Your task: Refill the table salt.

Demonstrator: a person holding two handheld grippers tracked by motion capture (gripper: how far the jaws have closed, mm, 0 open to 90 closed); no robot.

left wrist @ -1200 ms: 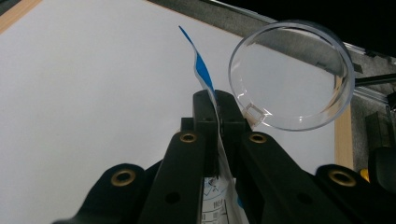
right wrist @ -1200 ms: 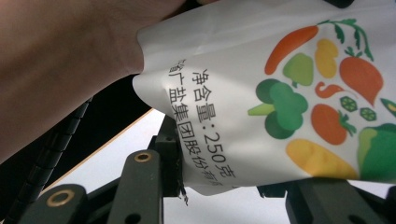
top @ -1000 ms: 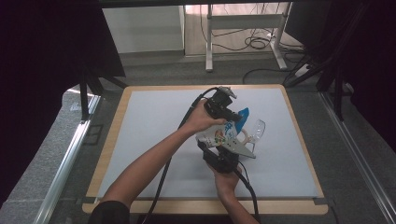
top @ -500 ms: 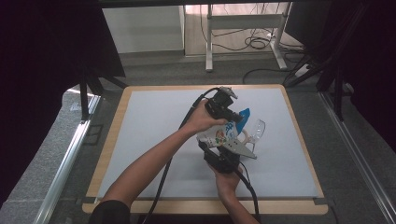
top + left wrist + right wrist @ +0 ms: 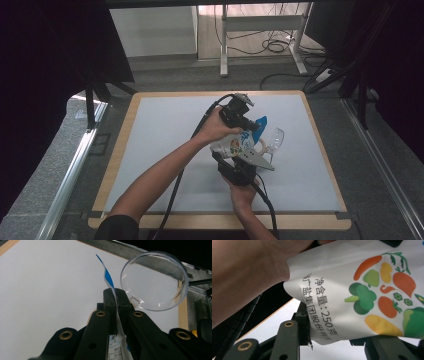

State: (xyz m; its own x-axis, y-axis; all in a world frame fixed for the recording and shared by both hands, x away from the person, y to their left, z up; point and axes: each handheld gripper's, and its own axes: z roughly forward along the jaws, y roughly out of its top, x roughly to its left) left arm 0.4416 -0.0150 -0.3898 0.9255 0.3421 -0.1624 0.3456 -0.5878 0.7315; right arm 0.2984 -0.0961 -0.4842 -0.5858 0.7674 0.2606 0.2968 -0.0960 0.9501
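Above the desk (image 5: 165,150), the left gripper (image 5: 115,293) pinches the pouch (image 5: 236,146) by its blue top edge while the right gripper's (image 5: 239,170) jaws clasp its lower end, just beside a clear lid (image 5: 154,281).

A white pouch (image 5: 352,297) printed with colourful vegetable drawings carries black Chinese text running along its side: "净含量:250克" above a second line reading "盐集团股份有", which is cut off at both ends. Small print on the pouch in the left gripper view is too blurred to read.
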